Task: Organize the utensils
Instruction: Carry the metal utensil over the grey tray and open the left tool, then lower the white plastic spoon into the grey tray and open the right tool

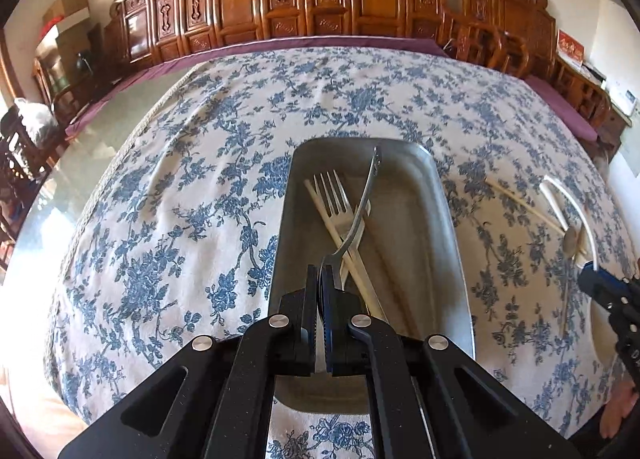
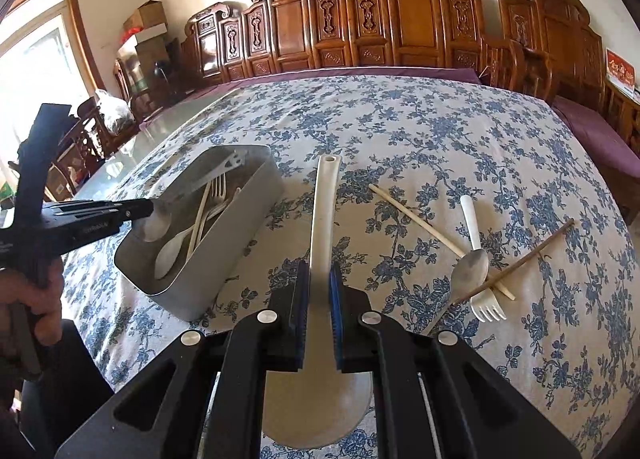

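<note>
A grey metal tray point(image 1: 450, 219) lies on the flowered cloth and holds a white plastic fork point(image 1: 330, 195), pale chopsticks point(image 1: 356, 259) and a white spoon point(image 2: 172, 251). My left gripper point(image 1: 320, 273) is shut on a metal spoon point(image 1: 362, 203) at its bowl end. It hangs over the near end of the tray point(image 2: 224, 259), with the handle pointing away. My right gripper point(image 2: 320, 271) is shut on the handle of a large white ladle point(image 2: 326, 211), to the right of the tray. The ladle's bowl sits under the gripper body.
Right of the ladle, a pale chopstick point(image 2: 420, 229), a white fork point(image 2: 478, 259), a second metal spoon point(image 2: 468, 267) and a dark brown chopstick point(image 2: 528, 255) lie crossed on the cloth. Carved wooden chairs line the table's far side. A hand point(image 2: 28, 299) holds the left gripper.
</note>
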Motion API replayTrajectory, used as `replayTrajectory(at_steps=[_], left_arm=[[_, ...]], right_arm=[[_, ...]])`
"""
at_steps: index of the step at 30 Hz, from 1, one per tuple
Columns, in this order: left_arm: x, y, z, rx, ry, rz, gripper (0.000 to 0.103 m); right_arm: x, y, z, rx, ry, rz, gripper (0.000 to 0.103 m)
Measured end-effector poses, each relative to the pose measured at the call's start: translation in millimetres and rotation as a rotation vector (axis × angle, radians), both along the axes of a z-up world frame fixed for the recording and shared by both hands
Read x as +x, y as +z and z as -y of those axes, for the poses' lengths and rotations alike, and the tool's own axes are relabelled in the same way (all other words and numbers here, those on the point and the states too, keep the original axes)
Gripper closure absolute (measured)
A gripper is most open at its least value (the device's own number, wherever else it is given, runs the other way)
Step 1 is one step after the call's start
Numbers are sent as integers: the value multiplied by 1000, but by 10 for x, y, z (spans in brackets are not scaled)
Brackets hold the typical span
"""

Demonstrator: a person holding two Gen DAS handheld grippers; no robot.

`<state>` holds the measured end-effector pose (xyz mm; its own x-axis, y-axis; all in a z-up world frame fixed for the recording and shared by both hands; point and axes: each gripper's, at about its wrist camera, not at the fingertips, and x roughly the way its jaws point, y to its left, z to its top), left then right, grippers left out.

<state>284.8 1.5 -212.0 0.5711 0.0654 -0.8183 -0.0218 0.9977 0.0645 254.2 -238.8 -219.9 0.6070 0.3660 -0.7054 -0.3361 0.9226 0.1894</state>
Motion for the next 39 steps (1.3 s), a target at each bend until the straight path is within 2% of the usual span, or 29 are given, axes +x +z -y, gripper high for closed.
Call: replayTrajectory(at_steps=[8, 15, 19, 27, 31, 35, 39], left_arm=[[44, -131, 170, 27, -32, -40, 102], [43, -187, 271, 20, -67, -63, 101], [10, -160, 287, 33, -90, -39, 100], [-47, -36, 104, -24, -117, -3, 100], [-84, 40, -1, -23, -139, 23, 100], [-111, 95, -122, -32, -144, 44, 92], [-155, 137, -267, -52, -134, 53, 91]], right_arm=[[12, -4, 9, 2, 0, -1, 91], [25, -24, 3, 6, 6, -6, 91], [6, -18, -40, 5, 17, -7, 91], [-13, -68, -187, -30, 45, -27, 91], [-1, -56, -289, -46, 53, -26, 91], [9, 15, -431, -42, 68, -17, 91], [42, 83, -609, -23, 89, -15, 91]])
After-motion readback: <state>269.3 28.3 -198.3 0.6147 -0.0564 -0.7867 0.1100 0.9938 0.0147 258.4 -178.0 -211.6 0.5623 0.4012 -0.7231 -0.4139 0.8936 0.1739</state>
